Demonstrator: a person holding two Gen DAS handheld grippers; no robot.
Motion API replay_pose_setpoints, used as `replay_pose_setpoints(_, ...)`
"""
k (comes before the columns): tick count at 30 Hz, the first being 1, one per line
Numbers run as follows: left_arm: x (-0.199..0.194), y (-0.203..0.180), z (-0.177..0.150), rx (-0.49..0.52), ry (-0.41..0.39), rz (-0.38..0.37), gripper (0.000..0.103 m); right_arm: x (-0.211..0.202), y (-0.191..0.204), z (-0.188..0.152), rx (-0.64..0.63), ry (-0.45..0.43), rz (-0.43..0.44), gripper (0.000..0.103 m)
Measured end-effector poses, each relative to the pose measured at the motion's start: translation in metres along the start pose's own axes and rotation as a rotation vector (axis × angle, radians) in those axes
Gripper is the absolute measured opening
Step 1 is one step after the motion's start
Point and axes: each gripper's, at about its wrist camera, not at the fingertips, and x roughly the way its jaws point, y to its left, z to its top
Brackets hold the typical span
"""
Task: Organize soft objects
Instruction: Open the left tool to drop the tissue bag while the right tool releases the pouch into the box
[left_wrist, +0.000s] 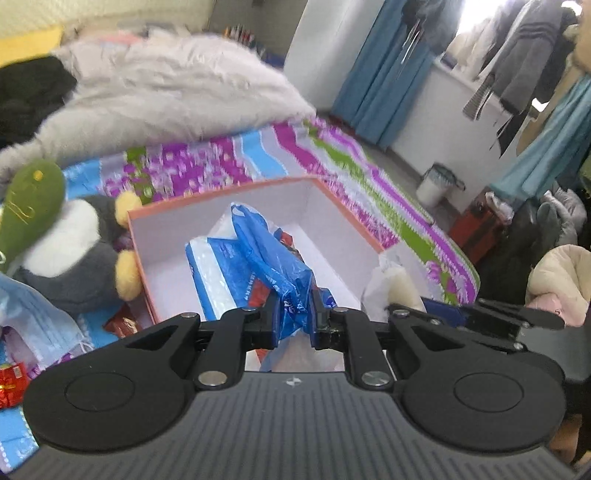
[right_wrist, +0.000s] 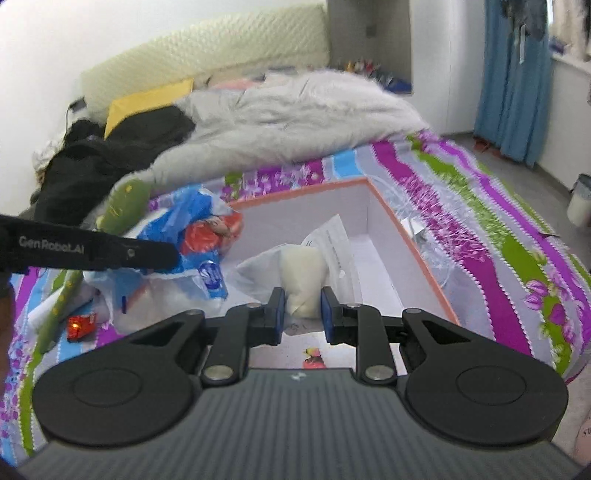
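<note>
An open orange-rimmed white box sits on the striped bedspread; it also shows in the right wrist view. My left gripper is shut on a blue plastic bag and holds it over the box's near side. My right gripper is shut on a clear bag with a cream soft lump, held over the box. That bag shows at the box's right edge in the left wrist view. The left gripper's arm reaches in from the left with the blue bag.
A grey and white plush penguin and a green plush lie left of the box. Face masks and red candy wrappers lie nearby. A fluffy grey blanket covers the bed's far half. A bin stands on the floor.
</note>
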Motion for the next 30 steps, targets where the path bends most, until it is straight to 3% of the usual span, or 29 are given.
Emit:
replay_pose_setpoints(6,0.040,0.013,0.019,-0.038,0.104,0.050,0.017,0.019,-0.014,0.017,-0.003,0.056,-0.045,0.026)
replay_pose_setpoints(13,0.048,0.023,0.019,-0.066,0.157,0.050,0.019,0.029,-0.017,0.015,-0.043,0.103,-0.067,0.031)
replay_pose_setpoints(15,0.050,0.025,0.018,-0.068,0.169,0.062,0.030,0.029,-0.016,0.012,-0.049,0.115,-0.071,0.042)
replay_pose_setpoints(17,0.048,0.027,0.016,-0.075,0.161,0.071,0.035,0.029,-0.016,0.010,-0.060,0.123,-0.066,0.046)
replay_pose_setpoints(30,0.023,0.030,0.000,-0.030,0.083,0.097,0.035,0.006,-0.019,-0.011,-0.004,0.046,-0.017,0.047)
